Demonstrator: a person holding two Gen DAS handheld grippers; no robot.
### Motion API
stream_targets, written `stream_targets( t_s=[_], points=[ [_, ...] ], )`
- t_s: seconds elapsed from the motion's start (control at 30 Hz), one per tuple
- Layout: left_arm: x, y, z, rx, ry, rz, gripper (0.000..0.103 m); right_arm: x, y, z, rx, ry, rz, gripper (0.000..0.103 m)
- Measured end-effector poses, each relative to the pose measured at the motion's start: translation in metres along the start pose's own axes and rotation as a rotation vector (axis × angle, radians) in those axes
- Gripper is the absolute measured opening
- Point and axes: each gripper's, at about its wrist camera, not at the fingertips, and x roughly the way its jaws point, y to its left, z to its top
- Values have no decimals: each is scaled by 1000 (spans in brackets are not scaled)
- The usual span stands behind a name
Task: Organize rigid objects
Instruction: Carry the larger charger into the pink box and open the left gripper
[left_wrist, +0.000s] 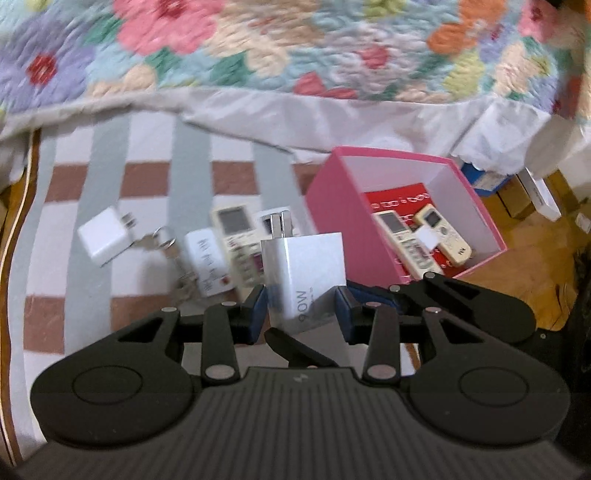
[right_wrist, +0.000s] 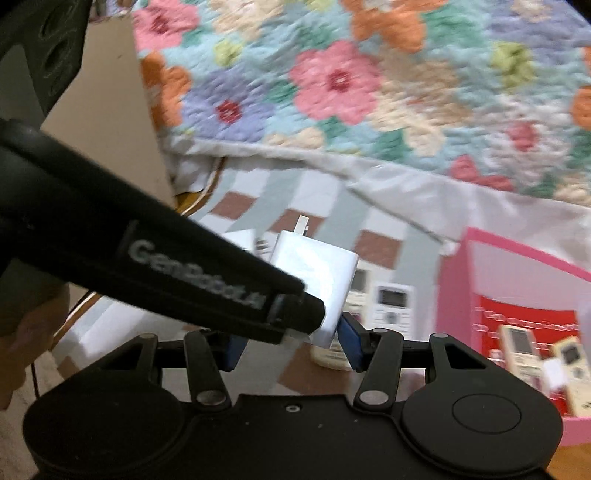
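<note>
We're over the checked mat (left_wrist: 147, 173), quilt edge (left_wrist: 295, 99) beyond, pink box (left_wrist: 332, 206) standing open at right with remotes inside. Our left tool (left_wrist: 301, 308) is clamped on the white charger (left_wrist: 306, 266), lifted clear of the mat; our right tool (right_wrist: 291, 343) is part-open, its blue pad (right_wrist: 349, 339) touching that charger's lower corner.

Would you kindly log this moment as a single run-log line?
left claw: shut on white charger | right claw: beside charger, grip unclear | pink box: two remotes inside | stage: charger not yet boxed
</note>
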Motion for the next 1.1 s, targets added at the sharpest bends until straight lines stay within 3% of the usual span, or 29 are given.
stream_targets(
  t_s=[0.2,0.33,0.43,0.57,0.8,0.87,1.1],
  points=[
    [7,-46,27,60,71,-75,38,-33,-38,0,31,-21,-54,58],
    [18,-82,36,150,67,-72,38,-44,-52,4,-68,-7,-117,58],
    [28,-98,41,143,62,-93,38,-43,-72,8,-74,23,-129,58],
    [52,-114,56,109,122,-127,38,-45,-102,5,-34,67,-129,58],
    [118,-132,86,36,329,-83,41,-8,-164,11,56,229,-2,58],
    [138,-139,92,71,391,-70,43,4,-180,10,103,274,42,58],
    [177,-142,89,49,531,-20,45,37,-213,-1,224,389,192,58]
  ],
)
